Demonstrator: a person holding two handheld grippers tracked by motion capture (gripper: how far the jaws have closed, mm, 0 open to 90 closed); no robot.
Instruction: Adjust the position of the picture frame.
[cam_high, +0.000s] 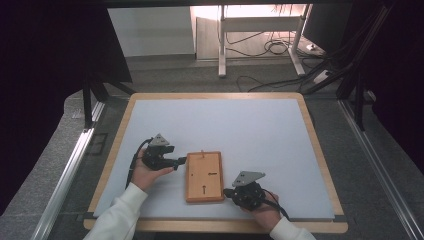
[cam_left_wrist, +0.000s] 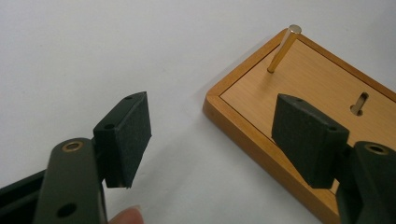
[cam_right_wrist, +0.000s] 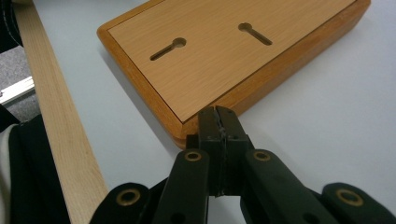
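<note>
One hand-held gripper (cam_right_wrist: 219, 122) fully closed, tips against wooden board (cam_right_wrist: 224, 51).

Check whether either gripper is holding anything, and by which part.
Nothing is held. The left gripper stands open at the wooden board's corner; the right gripper is shut, empty, against another corner.

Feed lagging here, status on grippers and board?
Left gripper open at board edge. Right gripper shut, tips at board's near corner. Brass pin upright in board. Nothing in the way.
</note>
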